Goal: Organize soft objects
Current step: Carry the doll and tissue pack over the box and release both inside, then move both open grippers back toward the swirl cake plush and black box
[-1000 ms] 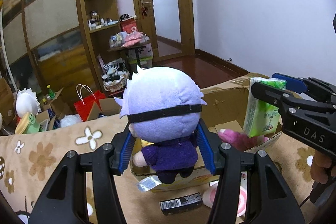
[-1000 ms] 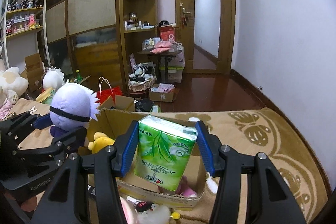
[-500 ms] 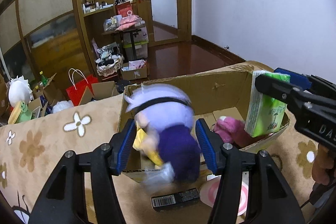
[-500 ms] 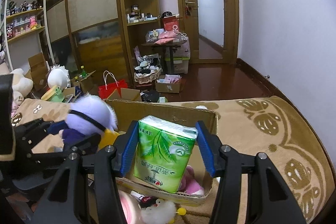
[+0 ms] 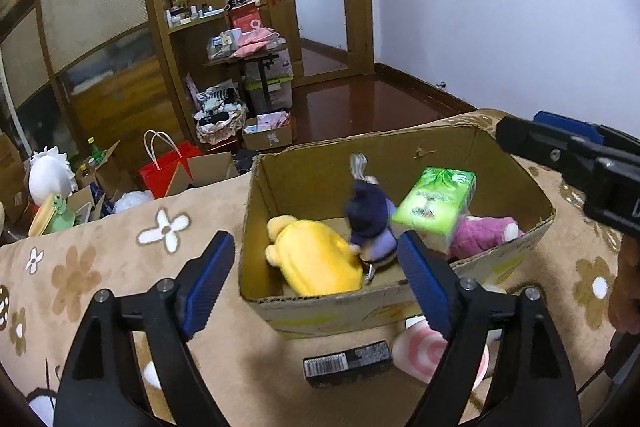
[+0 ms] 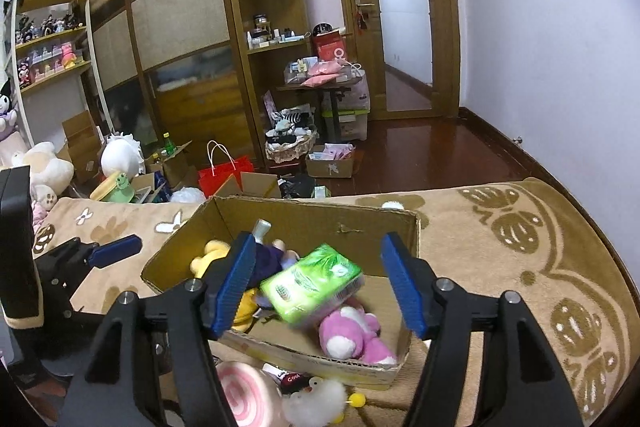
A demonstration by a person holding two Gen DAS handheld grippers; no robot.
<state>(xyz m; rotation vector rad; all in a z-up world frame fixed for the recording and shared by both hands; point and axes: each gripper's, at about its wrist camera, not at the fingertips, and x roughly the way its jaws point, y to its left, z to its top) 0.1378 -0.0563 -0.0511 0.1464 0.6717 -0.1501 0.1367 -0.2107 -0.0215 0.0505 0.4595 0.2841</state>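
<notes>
Right wrist view: right gripper [image 6: 320, 285] jaws have just been opening, tissue pack [image 6: 314, 283] dropping free between them into the cardboard box [image 6: 414, 227]. Left gripper [image 5: 316, 267] is also opening, empty; purple-haired doll [image 5: 368, 215] is tumbling inside. Next soft item, pink swirl plush [image 6: 244, 393], is lying just below the box, nearer the left gripper.

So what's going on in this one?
A person with a gripper in each hand is sorting soft things into a cardboard box. Both jaws have just been opening with nothing between them: the left gripper let go of the doll, the right gripper the tissue pack. Both now sit in the box with a yellow plush and a pink plush.
</notes>
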